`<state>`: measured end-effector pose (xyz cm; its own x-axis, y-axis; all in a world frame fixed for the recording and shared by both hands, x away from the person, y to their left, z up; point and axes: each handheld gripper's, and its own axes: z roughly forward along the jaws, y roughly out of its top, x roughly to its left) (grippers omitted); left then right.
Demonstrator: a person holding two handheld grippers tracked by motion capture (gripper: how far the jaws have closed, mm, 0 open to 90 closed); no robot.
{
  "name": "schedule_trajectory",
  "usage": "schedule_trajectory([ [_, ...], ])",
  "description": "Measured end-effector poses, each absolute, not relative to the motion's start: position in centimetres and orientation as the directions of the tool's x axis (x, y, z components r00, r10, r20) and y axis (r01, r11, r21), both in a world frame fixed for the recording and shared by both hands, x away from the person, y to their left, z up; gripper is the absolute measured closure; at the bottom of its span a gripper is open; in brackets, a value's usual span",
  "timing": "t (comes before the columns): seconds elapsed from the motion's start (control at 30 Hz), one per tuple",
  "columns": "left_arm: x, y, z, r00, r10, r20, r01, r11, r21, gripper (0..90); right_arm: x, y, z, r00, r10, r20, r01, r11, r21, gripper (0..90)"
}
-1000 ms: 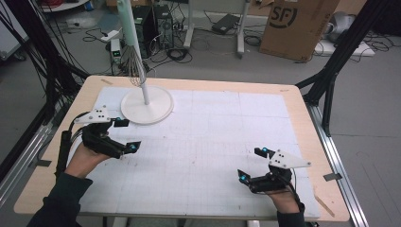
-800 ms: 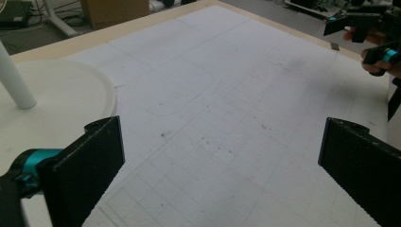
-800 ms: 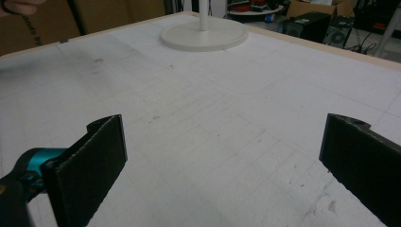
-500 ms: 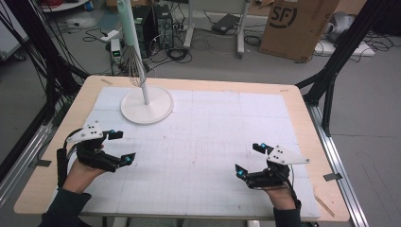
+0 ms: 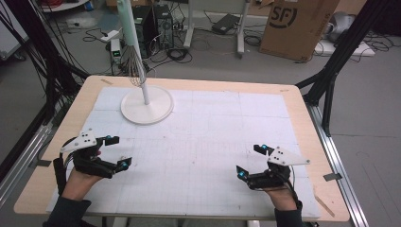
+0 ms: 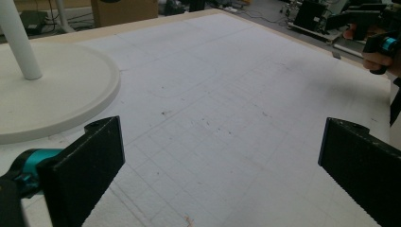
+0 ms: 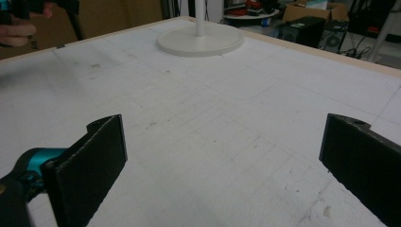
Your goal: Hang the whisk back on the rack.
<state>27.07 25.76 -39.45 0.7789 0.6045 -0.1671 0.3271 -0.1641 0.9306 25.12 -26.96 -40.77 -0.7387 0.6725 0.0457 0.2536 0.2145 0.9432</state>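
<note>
A white stand with a round base point(image 5: 146, 108) and an upright pole rises at the back left of the table; a wire whisk point(image 5: 136, 71) hangs beside the pole. My left gripper point(image 5: 118, 152) hovers open over the white mat near the front left, its jaws wide apart with nothing between them. At the front right my right gripper point(image 5: 249, 161) is open too, and empty. The round base lies ahead and to the left in the left gripper view point(image 6: 52, 94) and far ahead in the right gripper view point(image 7: 201, 41).
A white gridded mat point(image 5: 208, 142) covers most of the wooden table point(image 5: 302, 109). Black frame legs stand at the table's left and right sides. A cardboard box point(image 5: 295, 26), cables and computer cases lie on the floor beyond the far edge.
My left gripper has drawn back toward the front left edge, away from the stand's base. The right gripper has stayed nearly where it was.
</note>
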Motion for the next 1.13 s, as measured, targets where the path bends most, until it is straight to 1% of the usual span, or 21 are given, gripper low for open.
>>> schedule_trajectory([
  [0.23, 26.99, 25.75, -39.51, 0.777, 0.607, -0.165, 0.322, -0.159, 0.933, 1.7, 24.86, -27.24, -40.75, -0.737, 0.674, 0.059, 0.256, 0.196, 0.947, 0.4],
  [1.13, 26.97, 25.69, -39.76, 0.779, 0.606, -0.159, 0.318, -0.163, 0.934, 1.7, 24.63, -27.18, -40.83, -0.74, 0.671, 0.05, 0.25, 0.206, 0.946, 0.4],
])
